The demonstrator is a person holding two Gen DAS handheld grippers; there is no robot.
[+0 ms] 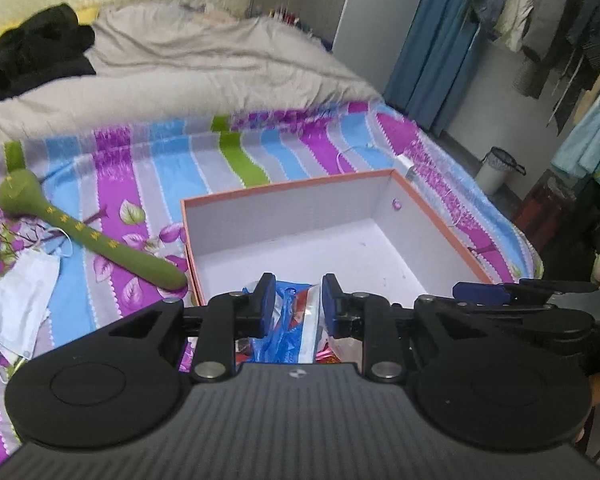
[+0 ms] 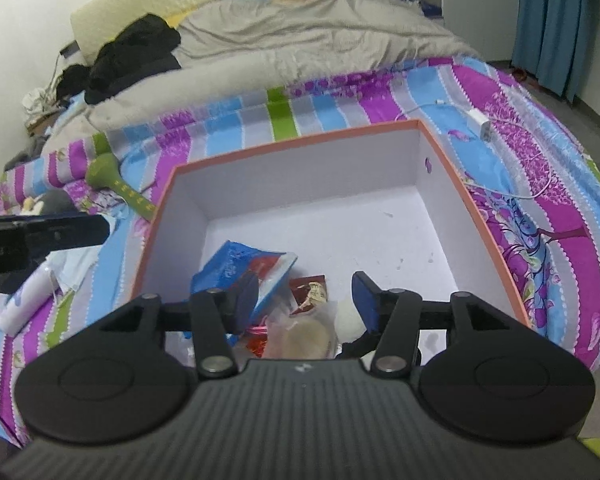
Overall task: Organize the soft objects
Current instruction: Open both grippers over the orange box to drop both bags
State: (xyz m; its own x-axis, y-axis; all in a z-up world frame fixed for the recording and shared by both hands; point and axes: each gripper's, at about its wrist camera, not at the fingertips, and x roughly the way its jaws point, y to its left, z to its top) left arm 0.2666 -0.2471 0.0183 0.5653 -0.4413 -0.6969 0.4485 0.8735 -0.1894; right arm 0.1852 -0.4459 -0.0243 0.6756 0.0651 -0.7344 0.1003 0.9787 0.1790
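Over on the left, a green plush toy (image 1: 88, 236) lay on the striped bedsheet (image 1: 160, 168), its tail end touching the box's corner, with a crumpled face mask (image 1: 20, 300) beside it. The orange-rimmed box (image 2: 496, 240) sat open in the middle, and a white charger (image 2: 480, 122) lay past its right wall. Inside, near the front left corner, were a blue snack packet (image 2: 236, 264), a red sachet (image 2: 310, 294) and a clear bag (image 2: 304, 336). The left gripper (image 1: 296, 300) was partly spread over the packet, grip unclear. The right gripper (image 2: 304, 300) gaped wide, holding nothing.
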